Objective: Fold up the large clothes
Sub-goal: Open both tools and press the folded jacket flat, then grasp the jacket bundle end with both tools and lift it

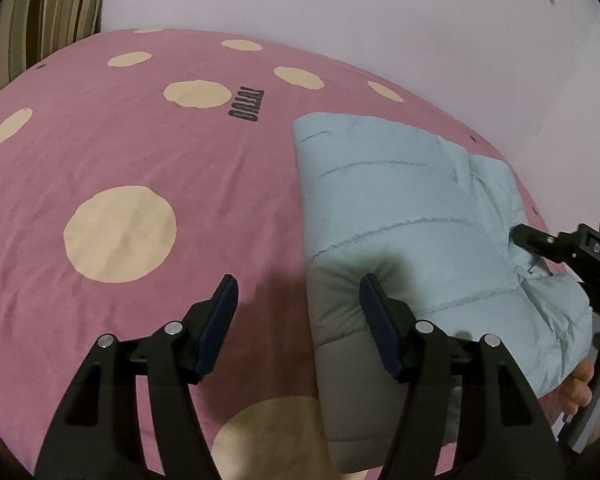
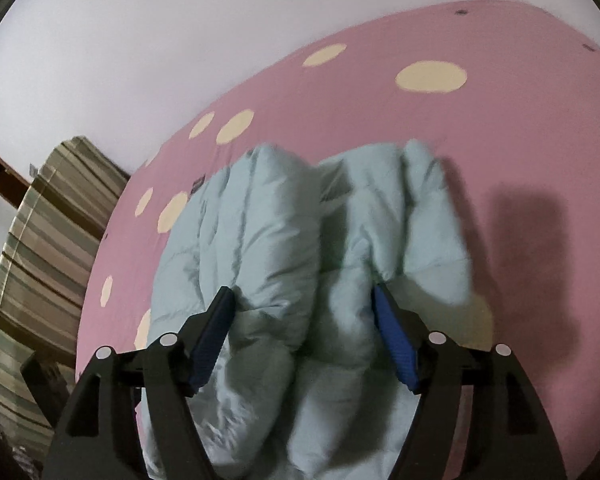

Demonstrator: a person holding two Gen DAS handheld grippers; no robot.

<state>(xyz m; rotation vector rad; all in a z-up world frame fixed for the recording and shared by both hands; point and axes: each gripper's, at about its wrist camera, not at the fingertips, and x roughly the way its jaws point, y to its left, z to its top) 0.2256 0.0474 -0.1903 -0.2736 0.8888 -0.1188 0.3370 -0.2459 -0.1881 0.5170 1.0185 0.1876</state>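
A light blue quilted puffer jacket (image 1: 404,216) lies folded into a thick bundle on the pink bed cover (image 1: 140,168). My left gripper (image 1: 296,292) is open over the jacket's near left edge, its right finger touching the fabric. My right gripper (image 2: 302,304) is open, its fingers either side of two puffy folds of the jacket (image 2: 268,240). In the left wrist view the right gripper (image 1: 556,244) reaches in from the right edge, its tip against the jacket.
The pink bed cover (image 2: 420,128) has large cream dots and meets a white wall (image 1: 340,8) at the back. A striped pillow or cushion (image 1: 40,20) lies at the far left corner; it also shows in the right wrist view (image 2: 40,264).
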